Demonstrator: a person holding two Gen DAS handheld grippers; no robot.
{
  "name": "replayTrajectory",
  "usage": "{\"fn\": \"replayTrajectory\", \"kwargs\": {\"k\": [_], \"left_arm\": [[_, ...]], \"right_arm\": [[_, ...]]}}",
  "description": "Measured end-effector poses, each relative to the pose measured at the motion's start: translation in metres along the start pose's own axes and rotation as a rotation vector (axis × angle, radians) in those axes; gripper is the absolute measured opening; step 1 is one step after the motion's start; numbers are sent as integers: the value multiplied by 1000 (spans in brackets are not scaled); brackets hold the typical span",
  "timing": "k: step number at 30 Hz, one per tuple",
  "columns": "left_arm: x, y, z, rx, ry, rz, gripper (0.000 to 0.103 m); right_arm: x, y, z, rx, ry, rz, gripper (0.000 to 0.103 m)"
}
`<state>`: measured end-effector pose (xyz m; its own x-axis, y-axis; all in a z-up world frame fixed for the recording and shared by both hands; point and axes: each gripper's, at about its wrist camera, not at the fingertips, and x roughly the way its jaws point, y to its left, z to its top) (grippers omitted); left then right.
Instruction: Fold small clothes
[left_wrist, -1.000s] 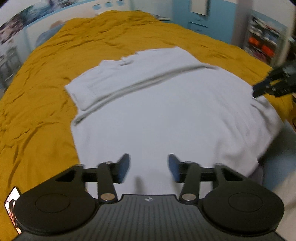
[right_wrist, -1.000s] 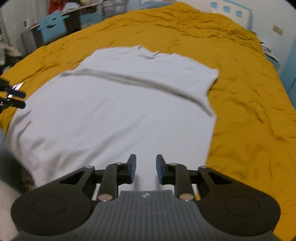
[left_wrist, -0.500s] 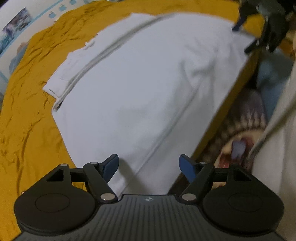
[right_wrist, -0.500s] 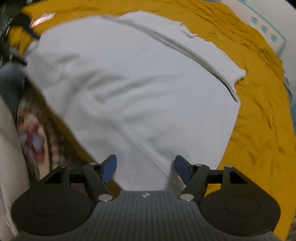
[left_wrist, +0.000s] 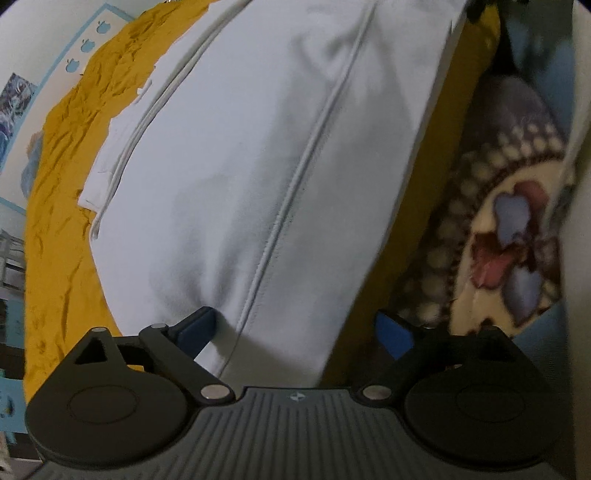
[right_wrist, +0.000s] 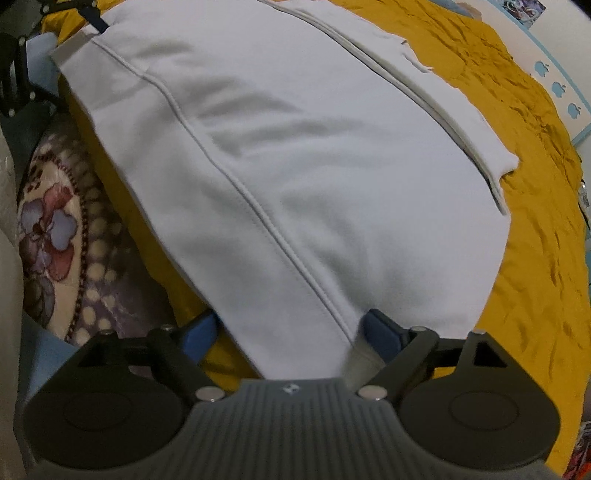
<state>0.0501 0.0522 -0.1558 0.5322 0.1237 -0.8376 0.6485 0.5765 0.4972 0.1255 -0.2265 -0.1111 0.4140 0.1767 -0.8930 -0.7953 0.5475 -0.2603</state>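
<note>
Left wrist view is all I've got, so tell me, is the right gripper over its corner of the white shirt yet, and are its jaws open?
Observer: Yes. The right gripper is open, with the hem corner of the white shirt lying between its fingers.
Operator: What's under that corner?
Observer: The shirt's hem overhangs the edge of the yellow bedspread; a floral blanket shows below it.
Operator: Anything on the far side there?
Observer: A folded sleeve lies flat on that side, its cuff reaching the shirt's side edge.
</note>
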Motion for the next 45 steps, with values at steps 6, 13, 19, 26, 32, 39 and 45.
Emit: {"fn": "replayTrajectory", "kwargs": {"k": [6,13,19,26,32,39,45], "left_arm": [[-3,-7,-1,-2,-5,103,76],[-38,15,-4,-114,-64,89,18],[-67,41,3,-257,-151,115,10],[-83,88,15,-444,-224,135,10],[-57,129,26,-571,-235,102,10],[-6,163,22,-720,-197,-53,11],[27,186,-3,-923,-188,-206,25]], "right_arm": [[-4,-1,-2,-18,-8,-13,71],[-26,-3,3,-49,-30,-8,22],[-57,-12,14,-78,-83,20,3],[-88,-41,33,18,-212,-56,2],[-74,-70,63,70,-262,-127,1],[-16,-108,94,192,-233,-66,2],[17,-124,100,282,-194,-21,15]]}}
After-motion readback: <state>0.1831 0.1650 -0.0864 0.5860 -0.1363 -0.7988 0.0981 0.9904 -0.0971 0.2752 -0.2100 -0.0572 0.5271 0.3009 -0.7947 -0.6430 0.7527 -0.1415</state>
